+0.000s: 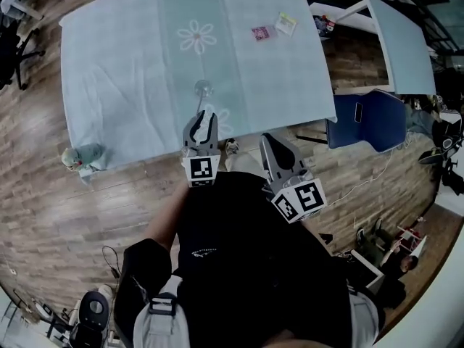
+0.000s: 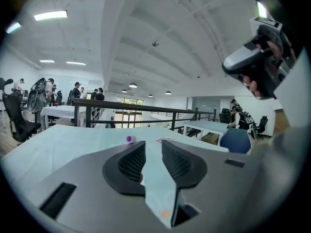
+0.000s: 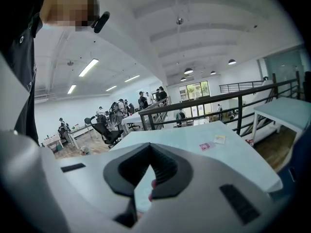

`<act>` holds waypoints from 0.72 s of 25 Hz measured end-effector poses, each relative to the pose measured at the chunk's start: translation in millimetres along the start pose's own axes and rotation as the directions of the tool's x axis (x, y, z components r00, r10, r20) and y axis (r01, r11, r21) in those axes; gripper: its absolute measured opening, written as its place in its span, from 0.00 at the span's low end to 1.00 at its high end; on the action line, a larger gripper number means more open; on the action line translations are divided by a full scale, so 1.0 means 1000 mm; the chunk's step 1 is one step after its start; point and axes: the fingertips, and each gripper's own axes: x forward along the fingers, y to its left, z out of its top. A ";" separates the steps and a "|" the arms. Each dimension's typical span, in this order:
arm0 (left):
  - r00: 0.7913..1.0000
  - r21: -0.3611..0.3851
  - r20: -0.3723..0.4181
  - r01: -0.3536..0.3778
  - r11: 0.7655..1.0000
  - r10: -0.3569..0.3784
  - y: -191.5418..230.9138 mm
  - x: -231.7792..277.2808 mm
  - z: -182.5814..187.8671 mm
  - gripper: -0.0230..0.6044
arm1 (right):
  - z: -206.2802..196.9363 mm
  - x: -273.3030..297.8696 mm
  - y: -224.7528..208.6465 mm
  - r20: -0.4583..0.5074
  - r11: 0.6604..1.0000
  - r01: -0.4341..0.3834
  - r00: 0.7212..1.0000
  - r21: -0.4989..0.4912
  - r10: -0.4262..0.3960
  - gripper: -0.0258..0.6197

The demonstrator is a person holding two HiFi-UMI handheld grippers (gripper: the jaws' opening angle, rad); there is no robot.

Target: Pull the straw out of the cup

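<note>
Left tongs (image 2: 153, 148) are apart and empty; right tongs (image 3: 149, 147) are together. Best to move the left tongs slowly to the cup (image 1: 204, 89) on the table (image 1: 116, 64) and pinch only the straw.

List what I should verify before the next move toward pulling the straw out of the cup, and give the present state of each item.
1. Left tool open and empty: ok. Its jaws stand apart with nothing between them.
2. Left tool aimed at the cup: ok. The cup stands just ahead of it on the table.
3. Straw located: cannot tell. Only a small purple tip shows above the left jaw.
4. Right tool ready to steady the cup: not ok. Its jaws are shut with nothing gripped.
5. Approach free of clutter: ok. The pink packet and the pale packet lie far beyond the cup.
</note>
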 end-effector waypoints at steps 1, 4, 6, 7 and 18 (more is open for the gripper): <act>1.000 0.016 -0.003 0.014 1.000 -0.014 0.001 0.004 -0.002 0.21 | -0.001 0.001 0.003 0.004 1.000 0.011 1.000 0.004 -0.011 0.05; 0.999 0.067 -0.040 0.027 0.997 -0.024 0.011 0.013 -0.007 0.25 | -0.003 0.004 0.008 0.014 0.999 0.049 0.999 0.017 -0.049 0.05; 0.997 0.062 -0.070 0.018 0.998 -0.013 0.019 0.015 -0.012 0.26 | -0.004 0.003 0.008 0.017 0.997 0.074 0.997 0.026 -0.074 0.05; 0.997 0.046 -0.079 0.006 0.999 -0.002 0.024 0.015 -0.015 0.26 | -0.004 0.003 0.008 0.018 0.996 0.085 0.996 0.030 -0.086 0.05; 0.999 0.123 -0.027 -0.022 0.992 0.025 0.039 0.042 0.002 0.27 | -0.006 0.006 0.009 0.010 0.988 0.147 0.989 0.039 -0.148 0.05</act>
